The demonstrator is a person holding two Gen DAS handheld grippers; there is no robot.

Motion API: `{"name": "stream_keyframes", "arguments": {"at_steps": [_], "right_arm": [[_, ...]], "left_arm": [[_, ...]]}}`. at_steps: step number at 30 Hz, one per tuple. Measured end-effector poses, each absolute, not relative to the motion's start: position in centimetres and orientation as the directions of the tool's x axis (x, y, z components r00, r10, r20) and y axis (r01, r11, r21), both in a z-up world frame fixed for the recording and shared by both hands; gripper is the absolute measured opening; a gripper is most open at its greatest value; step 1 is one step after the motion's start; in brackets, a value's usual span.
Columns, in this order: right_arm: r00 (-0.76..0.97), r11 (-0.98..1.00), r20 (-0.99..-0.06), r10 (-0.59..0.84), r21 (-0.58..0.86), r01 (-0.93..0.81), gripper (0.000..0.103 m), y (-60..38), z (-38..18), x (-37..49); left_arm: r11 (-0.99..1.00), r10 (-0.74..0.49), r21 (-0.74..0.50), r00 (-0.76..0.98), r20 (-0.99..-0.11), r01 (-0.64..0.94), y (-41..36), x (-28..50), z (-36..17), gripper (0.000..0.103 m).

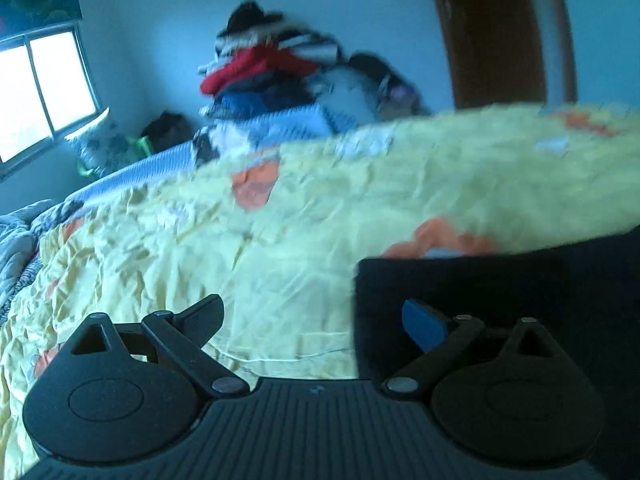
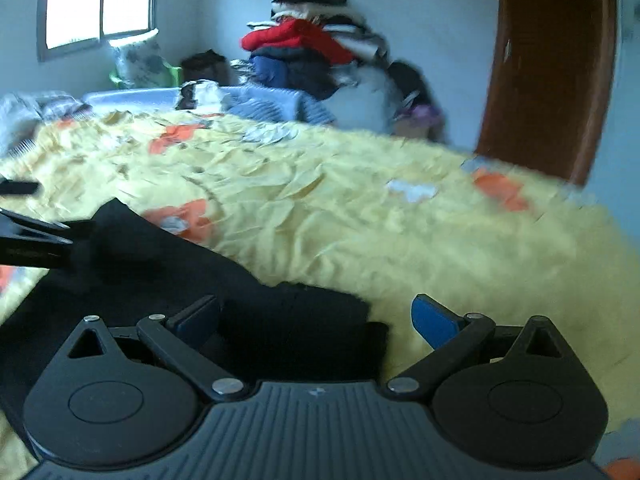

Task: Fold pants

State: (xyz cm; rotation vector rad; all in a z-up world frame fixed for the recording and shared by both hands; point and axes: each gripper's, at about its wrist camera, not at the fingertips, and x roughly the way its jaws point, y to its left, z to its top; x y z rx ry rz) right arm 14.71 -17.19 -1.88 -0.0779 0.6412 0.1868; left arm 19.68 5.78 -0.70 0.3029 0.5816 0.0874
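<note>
Black pants lie on the yellow bedspread, filling the lower right of the left wrist view. My left gripper is open, straddling the pants' left edge: its blue-padded right finger is over the cloth, the left finger over the spread. In the right wrist view the pants spread across the lower left, one corner ending near the centre. My right gripper is open around that corner, nothing pinched. The left gripper's dark fingers show at the left edge by the far end of the pants.
A tall pile of clothes rises at the far side of the bed against the wall. A brown door stands to the right, a window to the left. Grey bedding bunches at the left edge.
</note>
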Motion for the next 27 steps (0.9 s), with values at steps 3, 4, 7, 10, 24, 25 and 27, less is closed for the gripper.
{"name": "stream_keyframes", "arguments": {"at_steps": [3,4,7,10,24,25,27], "right_arm": [[0.774,0.982,-0.610,0.167,0.036,-0.183,0.103,-17.9,-3.2,15.6],[0.767,0.983,-0.616,0.179,0.077,-0.168,0.103,-18.2,-3.2,15.7],[0.777,0.982,-0.601,0.188,0.136,-0.133,0.103,-18.7,-2.3,14.5],[0.802,0.980,-0.563,0.201,0.107,-0.170,0.103,-18.0,-0.9,11.8],[0.728,0.957,-0.639,0.249,0.044,-0.288,0.103,-13.8,-2.2,5.9],[0.731,0.960,-0.639,0.240,0.046,-0.275,0.103,-14.1,-2.4,5.7],[0.740,0.965,-0.629,0.239,0.068,-0.254,0.103,-14.4,-2.2,5.2]], "left_arm": [[0.939,0.198,0.343,0.833,-0.516,-0.011,6.3,20.6,-1.8,0.100],[0.939,0.197,0.344,0.838,-0.509,-0.012,6.4,20.6,-1.8,0.100],[0.943,0.184,0.333,0.860,-0.475,-0.018,6.4,19.2,-1.0,0.095],[0.967,0.122,0.254,0.872,-0.475,0.003,6.4,16.7,0.3,0.097],[0.989,-0.140,-0.054,0.773,-0.618,0.136,2.7,8.5,-1.2,0.101],[0.991,-0.126,-0.037,0.784,-0.608,0.131,2.6,8.1,-1.4,0.102],[0.991,-0.104,0.006,0.799,-0.592,0.133,2.2,7.6,-1.4,0.102]]}}
